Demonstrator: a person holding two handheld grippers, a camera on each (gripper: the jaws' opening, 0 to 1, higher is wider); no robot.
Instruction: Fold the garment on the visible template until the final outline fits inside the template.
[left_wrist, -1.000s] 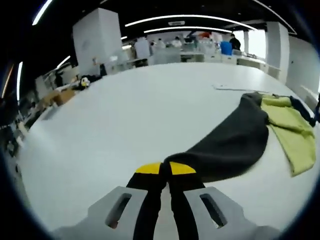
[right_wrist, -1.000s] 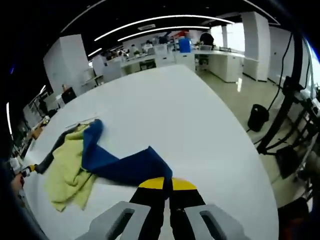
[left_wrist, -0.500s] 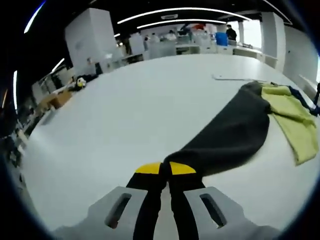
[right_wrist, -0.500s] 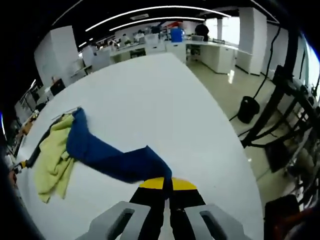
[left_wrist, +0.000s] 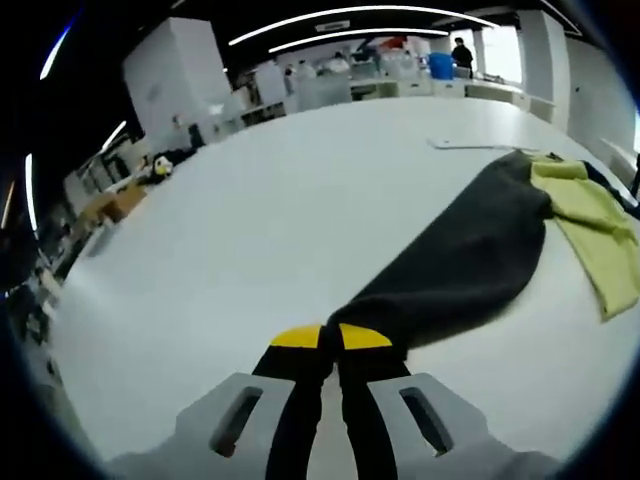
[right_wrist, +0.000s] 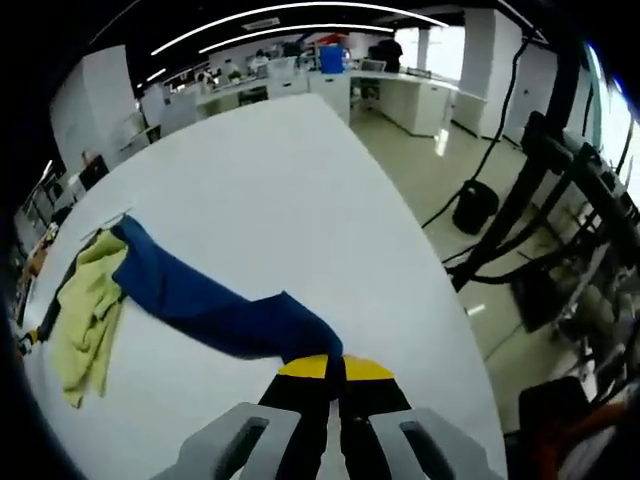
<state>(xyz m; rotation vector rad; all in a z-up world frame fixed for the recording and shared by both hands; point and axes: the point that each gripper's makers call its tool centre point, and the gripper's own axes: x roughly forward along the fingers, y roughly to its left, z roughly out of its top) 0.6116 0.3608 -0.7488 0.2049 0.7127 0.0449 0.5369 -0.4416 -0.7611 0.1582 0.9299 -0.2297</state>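
Two grippers, each clamped on one sleeve end of the garment, pulling apart to spread it flat on the white table (left_wrist: 250, 220)

Left gripper (left_wrist: 331, 338): jaws pressed together on the cuff of the dark grey sleeve (left_wrist: 470, 260). From the jaw tips that sleeve ran up and to the right, widening toward the yellow-green body (left_wrist: 590, 215), which lay far from the jaws at the right edge of the left gripper view. Sleeve looked fairly taut and smooth (a few soft folds near the cuff), so the pinch at the very end made sense: it gives the longest lever for straightening the arm of the garment

Right gripper (right_wrist: 332, 366): jaws likewise closed, pinching the end of the blue sleeve (right_wrist: 200, 300). Blue cloth ran from the tips up and left to the yellow-green body (right_wrist: 85, 310), bunched well away from the jaws. Table edge was just to the right of these jaws, floor beyond it

Template: a thin pale outline (left_wrist: 465, 146) lay beyond the grey sleeve, near the body's top; couldn't tell its full extent

My read: still the spreading step, no fold made yet. Body remained crumpled, so it needs flattening before sleeves get folded in. Risk: right-hand pull drags cloth over the table edge
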